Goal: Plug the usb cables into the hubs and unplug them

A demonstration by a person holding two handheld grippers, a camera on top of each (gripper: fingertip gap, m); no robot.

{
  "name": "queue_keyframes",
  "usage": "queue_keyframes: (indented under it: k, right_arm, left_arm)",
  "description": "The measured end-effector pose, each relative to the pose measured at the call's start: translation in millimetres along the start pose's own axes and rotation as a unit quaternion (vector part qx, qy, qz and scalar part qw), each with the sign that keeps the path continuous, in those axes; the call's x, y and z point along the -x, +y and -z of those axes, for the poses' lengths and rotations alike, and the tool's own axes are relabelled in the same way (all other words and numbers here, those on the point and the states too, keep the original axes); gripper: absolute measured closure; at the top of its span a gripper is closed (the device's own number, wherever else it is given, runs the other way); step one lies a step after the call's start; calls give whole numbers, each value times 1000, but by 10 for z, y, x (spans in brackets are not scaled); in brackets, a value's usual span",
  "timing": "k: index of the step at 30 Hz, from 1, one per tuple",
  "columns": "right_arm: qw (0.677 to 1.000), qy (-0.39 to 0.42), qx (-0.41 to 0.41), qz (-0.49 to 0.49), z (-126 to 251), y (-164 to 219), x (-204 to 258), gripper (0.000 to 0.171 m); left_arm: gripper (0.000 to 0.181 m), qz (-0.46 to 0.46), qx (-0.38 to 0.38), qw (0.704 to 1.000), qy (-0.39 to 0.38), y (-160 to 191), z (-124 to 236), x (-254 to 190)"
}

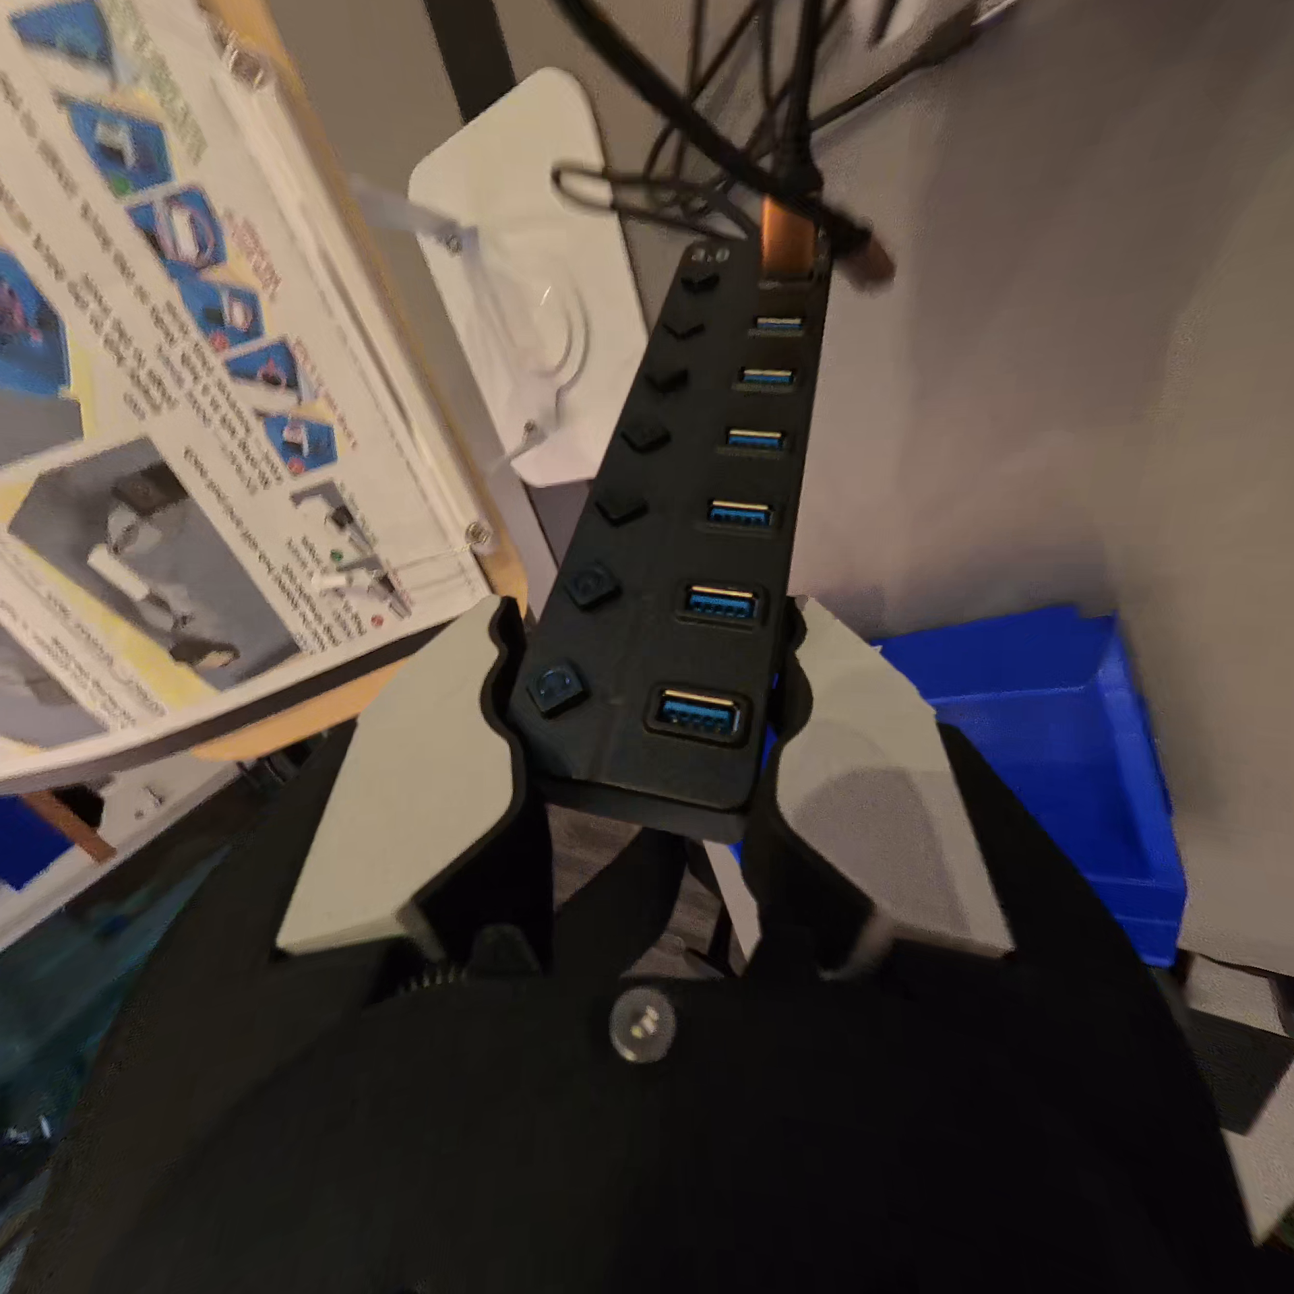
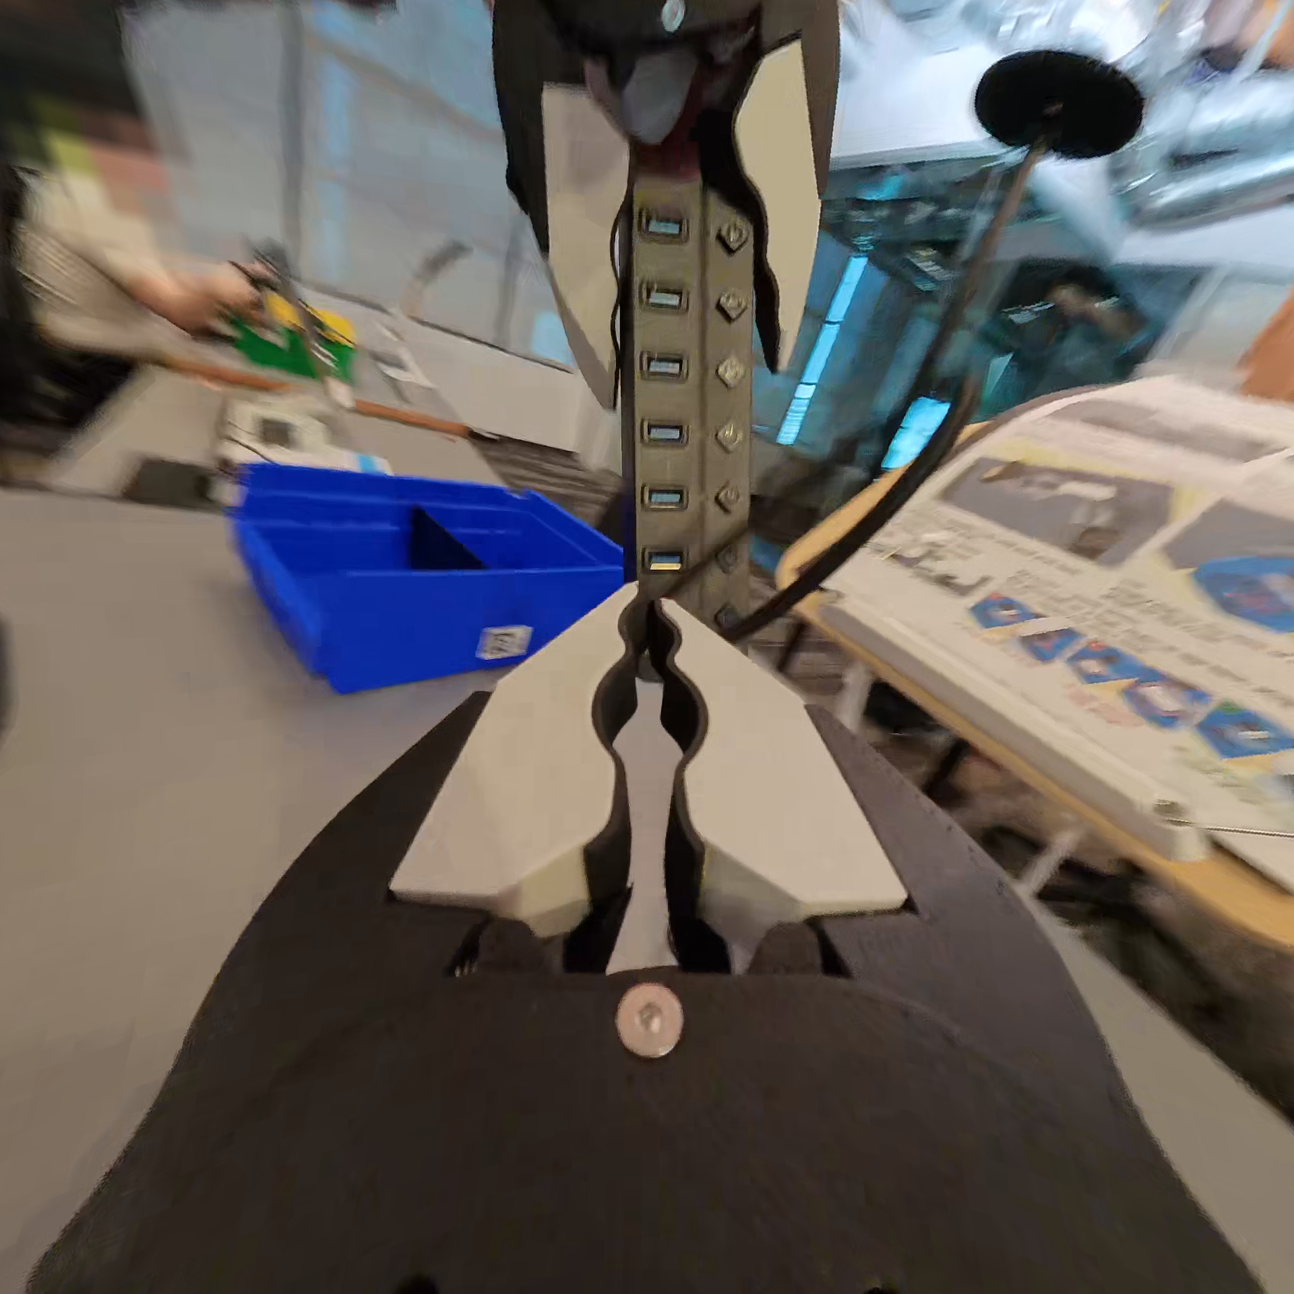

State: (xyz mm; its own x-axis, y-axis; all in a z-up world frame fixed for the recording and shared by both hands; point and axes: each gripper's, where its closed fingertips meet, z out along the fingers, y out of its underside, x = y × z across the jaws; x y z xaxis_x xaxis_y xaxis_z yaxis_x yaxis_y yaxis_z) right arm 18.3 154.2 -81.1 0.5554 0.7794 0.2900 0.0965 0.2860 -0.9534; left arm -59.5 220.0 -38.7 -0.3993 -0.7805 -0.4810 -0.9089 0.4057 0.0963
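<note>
grey tabletop [image 2: 126, 700], blue bin [image 2: 420, 588], wooden board [image 2: 1190, 889]

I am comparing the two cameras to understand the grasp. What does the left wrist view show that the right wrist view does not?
Only the left wrist view: the left gripper shut on the near end of the USB hub, a copper plug in its far port, and a white plate.

Only the right wrist view: the right gripper shut on a thin black cable, and a person's hand.

Both: the hub, the blue bin, the instruction sheet.
</note>
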Motion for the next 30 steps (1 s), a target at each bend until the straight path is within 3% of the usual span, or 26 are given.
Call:
queue_keyframes:
  k: [5,9,10,11,14,15,18,30]
  right_arm:
    - [999,-48,-18,-6,75,35,-18,171]
    - [996,-84,-24,2,160,55,-67,140]
    - [995,-97,-23,13,179,74,-46,151]
    - [995,-97,-8,13,174,133,-71,150]
    - [997,-80,-1,-12,129,206,-146,136]
    - [998,-64,7,-5,105,224,-165,136]
    - [999,-35,7,6,77,214,-193,163]
    - [995,-90,26,26,94,225,-29,150]
  left_arm:
    - [111,14,-20,1000,-14,-88,58,41]
    - [111,16,-12,1000,-12,-13,107,39]
    - [111,17,-11,1000,-12,-1,115,41]
    - [111,18,-11,1000,-14,0,128,51]
    - [111,21,-35,999,-8,-102,161,31]
    - [111,19,-36,999,-5,-135,156,16]
    - [111,2,-26,1000,2,-206,90,-24]
    - [111,-13,-14,1000,10,-333,78,-7]
